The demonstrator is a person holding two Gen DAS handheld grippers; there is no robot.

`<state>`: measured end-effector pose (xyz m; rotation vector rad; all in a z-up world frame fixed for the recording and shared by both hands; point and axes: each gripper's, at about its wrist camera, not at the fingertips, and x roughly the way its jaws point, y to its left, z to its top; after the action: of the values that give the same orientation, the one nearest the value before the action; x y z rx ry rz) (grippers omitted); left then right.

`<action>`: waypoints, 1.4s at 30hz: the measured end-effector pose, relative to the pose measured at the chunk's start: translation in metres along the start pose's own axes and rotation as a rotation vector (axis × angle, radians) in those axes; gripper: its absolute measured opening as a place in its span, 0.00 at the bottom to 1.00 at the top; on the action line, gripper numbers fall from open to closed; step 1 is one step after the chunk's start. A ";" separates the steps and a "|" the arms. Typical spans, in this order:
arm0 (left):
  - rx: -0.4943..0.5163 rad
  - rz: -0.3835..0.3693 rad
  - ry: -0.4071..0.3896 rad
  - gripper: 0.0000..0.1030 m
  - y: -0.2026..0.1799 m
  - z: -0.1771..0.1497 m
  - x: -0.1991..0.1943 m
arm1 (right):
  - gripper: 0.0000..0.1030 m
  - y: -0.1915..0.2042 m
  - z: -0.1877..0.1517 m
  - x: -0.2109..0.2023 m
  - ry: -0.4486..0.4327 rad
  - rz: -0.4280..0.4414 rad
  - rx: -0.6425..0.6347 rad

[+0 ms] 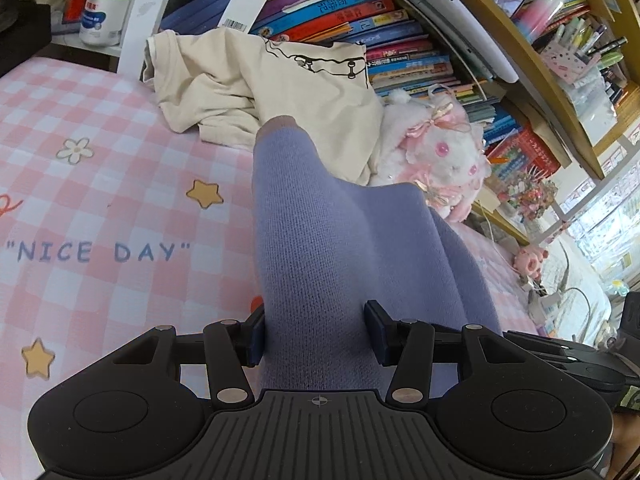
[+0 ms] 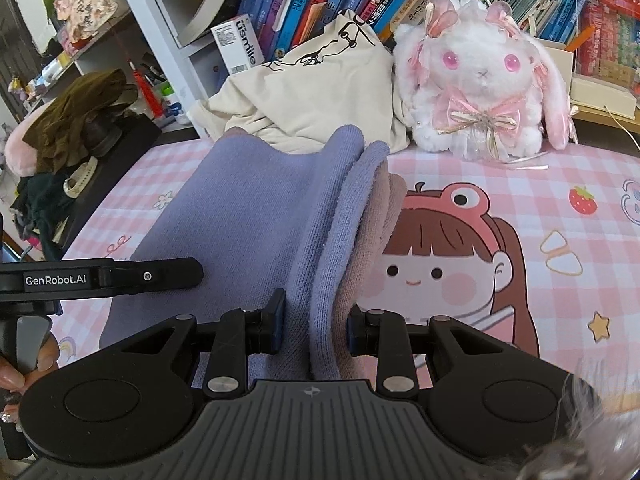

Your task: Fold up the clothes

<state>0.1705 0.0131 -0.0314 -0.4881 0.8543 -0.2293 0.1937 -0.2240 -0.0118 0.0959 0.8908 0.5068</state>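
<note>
Between the left fingers: left gripper (image 1: 316, 332) has its jaws set against a raised fold of the purple knit garment (image 1: 320, 240), pinching it.
Between the right fingers: right gripper (image 2: 316, 326) grips a bunched edge of the same garment (image 2: 256, 216), purple layers with a mauve inner side.
Under the garment: pink checked bedsheet (image 1: 100, 128).
Beyond the fingertips: crumpled cream T-shirt (image 2: 304, 96); beside it, right of the fingers, a white plush bunny (image 2: 480, 80).
Behind those: shelved books (image 1: 360, 16).
</note>
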 end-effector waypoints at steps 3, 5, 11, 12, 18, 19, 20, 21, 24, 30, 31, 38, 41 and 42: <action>0.006 0.002 0.003 0.47 0.002 0.008 0.007 | 0.25 -0.002 0.007 0.008 0.002 -0.007 0.001; 0.009 0.003 0.005 0.47 0.003 0.013 0.011 | 0.25 -0.004 0.012 0.013 0.003 -0.010 0.003; 0.010 0.002 0.016 0.47 0.009 0.023 0.022 | 0.25 -0.005 0.019 0.024 0.008 -0.020 0.012; 0.011 0.002 0.017 0.47 0.010 0.024 0.024 | 0.25 -0.005 0.020 0.026 0.009 -0.022 0.013; 0.008 0.003 0.028 0.47 0.016 0.029 0.034 | 0.25 -0.006 0.024 0.037 0.018 -0.028 0.024; 0.006 0.005 0.030 0.47 0.017 0.030 0.035 | 0.25 -0.006 0.024 0.039 0.019 -0.029 0.027; 0.005 0.006 0.033 0.47 0.018 0.031 0.037 | 0.25 -0.007 0.024 0.041 0.021 -0.030 0.031; 0.005 0.008 0.034 0.47 0.019 0.031 0.038 | 0.25 -0.007 0.025 0.043 0.023 -0.031 0.035; 0.003 0.009 0.039 0.47 0.022 0.033 0.042 | 0.25 -0.009 0.025 0.050 0.027 -0.032 0.057; -0.005 0.005 0.045 0.47 0.029 0.040 0.050 | 0.26 -0.011 0.030 0.059 0.028 -0.042 0.089; -0.006 0.006 0.046 0.47 0.030 0.042 0.051 | 0.26 -0.012 0.031 0.061 0.029 -0.041 0.095; -0.014 0.007 0.052 0.47 0.037 0.053 0.062 | 0.27 -0.021 0.041 0.074 0.033 -0.031 0.143; -0.027 0.007 0.057 0.47 0.041 0.055 0.066 | 0.28 -0.025 0.044 0.079 0.035 -0.027 0.170; -0.033 0.006 0.057 0.47 0.042 0.056 0.068 | 0.29 -0.026 0.044 0.080 0.036 -0.027 0.178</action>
<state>0.2567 0.0413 -0.0664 -0.5116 0.9162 -0.2245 0.2795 -0.2045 -0.0490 0.2369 0.9702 0.4044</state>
